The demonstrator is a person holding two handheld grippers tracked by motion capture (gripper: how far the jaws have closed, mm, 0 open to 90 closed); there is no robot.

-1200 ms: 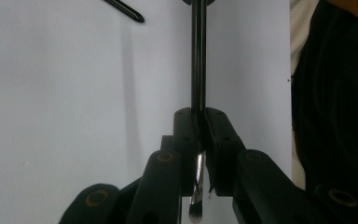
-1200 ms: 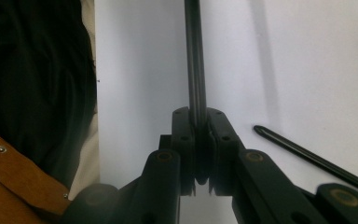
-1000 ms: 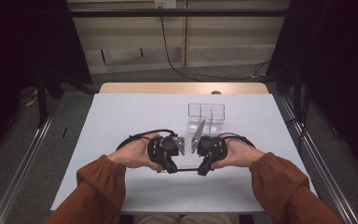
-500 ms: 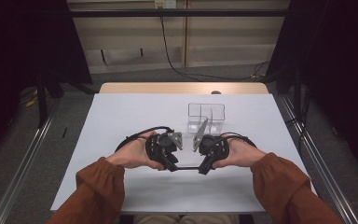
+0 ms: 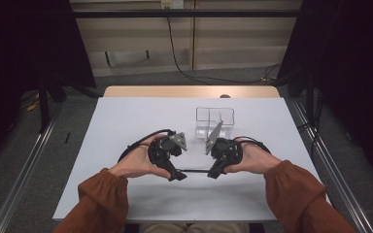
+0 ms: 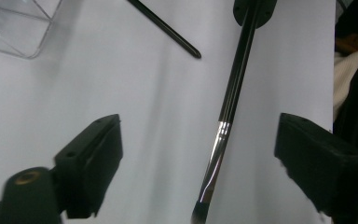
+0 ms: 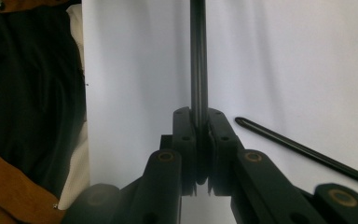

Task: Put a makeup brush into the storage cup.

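Desk [image 5: 126, 121]: white top, wooden strip along the far edge. Wide bare room on its left half and along the near edge below the hands; less room at the far right, where the container stands.

Clear box [image 5: 215, 122]: transparent, partitioned, standing on the far right part of the desk, beyond the right hand. One corner appears at upper left in the left gripper view [image 6: 16, 25]. Contents cannot be told.

Left claw [image 5: 178, 174]: in the person's left hand, low over the near middle of the desk. Jaws have just been opening and now stand spread wide; the brush passes between them, touching neither pad.

Right claw [image 5: 212, 174]: in the right hand, facing the left claw. Jaws pressed together, pinching the brush handle [image 7: 198, 70].

Brush [image 6: 228, 109]: slim, black handle, silver ferrule, dark tip. Held level between the two claws, above the desk.

Second stick [image 6: 165, 29]: thin, black, lying on the desk just beside the brush, apart from it; seen also at [image 7: 303, 151].
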